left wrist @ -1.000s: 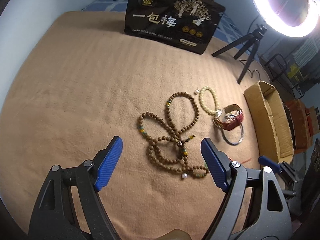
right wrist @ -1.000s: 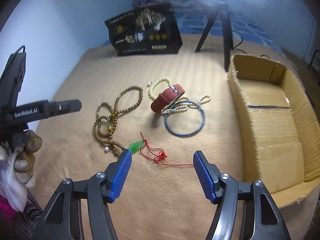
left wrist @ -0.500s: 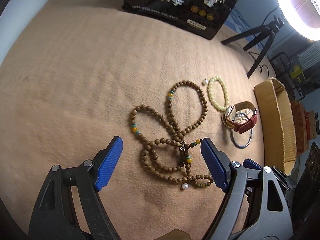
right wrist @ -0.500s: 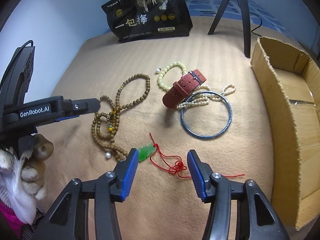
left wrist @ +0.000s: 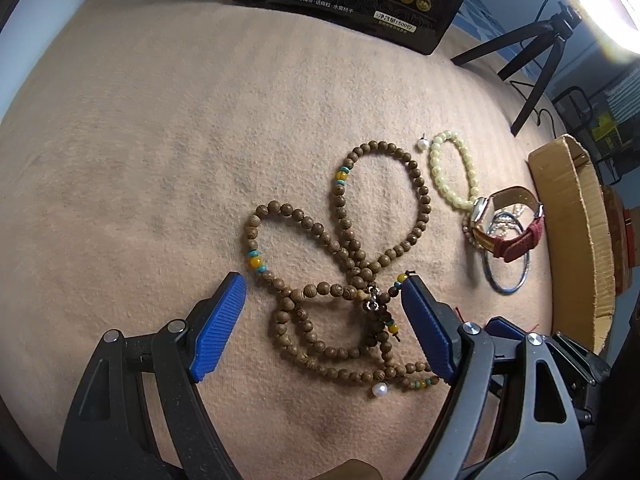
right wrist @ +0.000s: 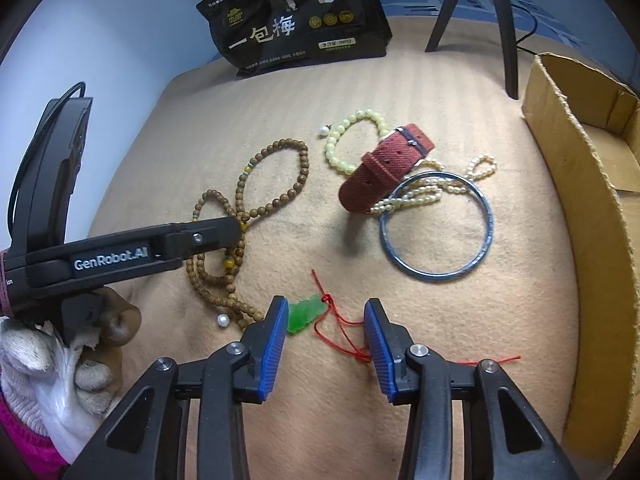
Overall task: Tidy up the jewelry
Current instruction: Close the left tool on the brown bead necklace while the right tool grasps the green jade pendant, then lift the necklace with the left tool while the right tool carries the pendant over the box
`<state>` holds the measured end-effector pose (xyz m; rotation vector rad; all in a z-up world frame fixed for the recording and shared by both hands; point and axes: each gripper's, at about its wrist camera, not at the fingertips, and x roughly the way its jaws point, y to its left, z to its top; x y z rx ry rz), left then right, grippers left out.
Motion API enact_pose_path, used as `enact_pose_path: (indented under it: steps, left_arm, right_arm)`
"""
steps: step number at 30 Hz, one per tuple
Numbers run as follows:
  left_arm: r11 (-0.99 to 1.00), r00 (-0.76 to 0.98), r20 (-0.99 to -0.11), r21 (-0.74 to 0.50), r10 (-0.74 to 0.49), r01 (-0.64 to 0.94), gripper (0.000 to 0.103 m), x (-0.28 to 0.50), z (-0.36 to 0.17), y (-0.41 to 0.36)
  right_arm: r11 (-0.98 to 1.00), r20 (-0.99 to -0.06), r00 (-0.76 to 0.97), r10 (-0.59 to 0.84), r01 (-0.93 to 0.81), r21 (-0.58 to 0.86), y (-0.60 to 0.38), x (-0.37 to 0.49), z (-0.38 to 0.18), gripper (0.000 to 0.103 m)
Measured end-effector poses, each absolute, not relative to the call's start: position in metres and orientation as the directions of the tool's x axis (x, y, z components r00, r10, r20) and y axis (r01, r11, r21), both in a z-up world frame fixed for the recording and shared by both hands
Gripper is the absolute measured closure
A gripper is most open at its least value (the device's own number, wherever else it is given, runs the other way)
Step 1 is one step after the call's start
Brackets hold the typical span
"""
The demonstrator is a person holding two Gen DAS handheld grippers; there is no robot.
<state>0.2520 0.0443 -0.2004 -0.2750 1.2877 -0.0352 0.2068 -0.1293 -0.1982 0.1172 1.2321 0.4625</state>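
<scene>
Our left hand-held gripper [left wrist: 322, 328] stands wide, its blue pads low over the tan blanket [left wrist: 140, 140]. The wooden bead necklace [left wrist: 344, 264] lies looped on the blanket, and its knotted lower coils sit between the two pads. The necklace's yellow bead is just beside the tip of the right pad, and the strand's pearl end lies nearer to us, below that pad. We cannot tell whether either pad touches the beads.

Our right hand-held gripper [right wrist: 326, 342] is open to a middling gap, not closed on anything. The green pendant [right wrist: 305, 315] lies just beside the tip of its left pad, touching it or nearly so; we cannot say which. The pendant's red cord [right wrist: 340, 334] runs loosely across the gap, passes the right pad and trails off on the far side of it.

Beyond both grippers we see the rest of the jewelry. A pale bead bracelet [right wrist: 352, 136] lies near the red watch [right wrist: 384, 168]. The watch rests partly on a pearl strand [right wrist: 424, 194], and the strand overlaps the rim of the metal bangle [right wrist: 436, 226]. The cardboard box [right wrist: 592, 208] stands open at the right edge of the blanket, well apart from the pendant. A black snack bag [right wrist: 292, 20] stands at the far side.
</scene>
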Motion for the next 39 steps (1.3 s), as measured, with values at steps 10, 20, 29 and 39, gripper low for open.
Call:
enact_pose_path:
  steps: [10, 20, 29, 39]
  left_arm:
    - [0.967, 0.288, -0.946, -0.200, -0.149, -0.158, 0.050, 0.256, -0.205, 0.048]
    - [0.975, 0.296, -0.949, -0.160, -0.109, -0.155, 0.083, 0.261, -0.209, 0.047]
    - [0.962, 0.305, -0.940, -0.213, -0.153, -0.173, 0.088, 0.260, -0.206, 0.066]
    - [0.944, 0.342, -0.917, -0.277, -0.204, -0.178, 0.089, 0.254, -0.183, 0.073]
  right_arm:
    - [0.915, -0.900, 0.254, 0.354, -0.291, 0.278, -0.116, 0.209, -0.204, 0.062]
    - [0.921, -0.922, 0.300, 0.244, -0.370, 0.123, -0.091, 0.208, -0.204, 0.082]
    - [0.923, -0.916, 0.309, 0.256, -0.361, 0.136, -0.103, 0.213, -0.198, 0.100]
    - [0.920, -0.887, 0.344, 0.309, -0.344, 0.186, -0.128, 0.208, -0.172, 0.100]
